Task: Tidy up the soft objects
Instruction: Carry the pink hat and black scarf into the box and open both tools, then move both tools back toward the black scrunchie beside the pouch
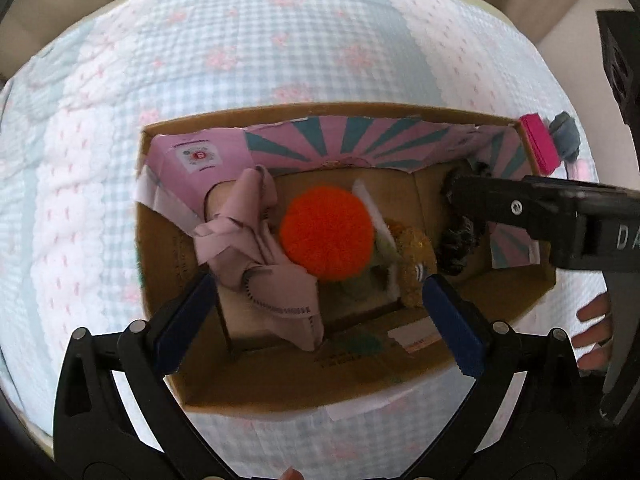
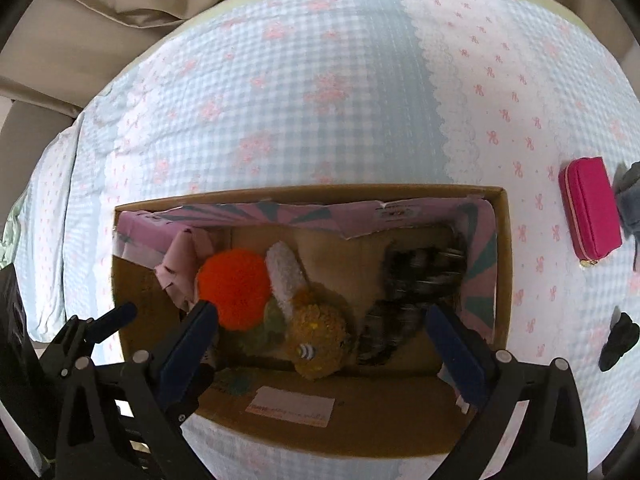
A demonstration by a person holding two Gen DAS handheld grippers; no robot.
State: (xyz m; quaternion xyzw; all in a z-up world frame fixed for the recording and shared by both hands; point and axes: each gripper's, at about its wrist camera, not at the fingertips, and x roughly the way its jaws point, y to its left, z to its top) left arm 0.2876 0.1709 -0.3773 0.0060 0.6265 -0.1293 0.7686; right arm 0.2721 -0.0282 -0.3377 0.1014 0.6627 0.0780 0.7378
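An open cardboard box (image 1: 288, 384) (image 2: 505, 264) lies on the bed. Inside it are a pink cloth (image 1: 256, 248) (image 2: 180, 264), an orange pompom (image 1: 326, 234) (image 2: 234, 288), a brown plush toy (image 1: 412, 256) (image 2: 320, 332) and a dark striped fuzzy item (image 1: 460, 240) (image 2: 416, 280). My left gripper (image 1: 318, 320) is open and empty, hovering over the box's near side. My right gripper (image 2: 320, 348) is open and empty above the box; in the left wrist view its black body (image 1: 540, 208) reaches in from the right over the striped item.
The bed has a blue-and-pink checked quilt (image 2: 320, 100). A magenta pouch (image 2: 592, 212) (image 1: 538, 144), a grey soft item (image 2: 630, 196) (image 1: 564, 136) and a black soft item (image 2: 618, 340) lie on the quilt right of the box. Beige bedding (image 2: 100, 12) is at far left.
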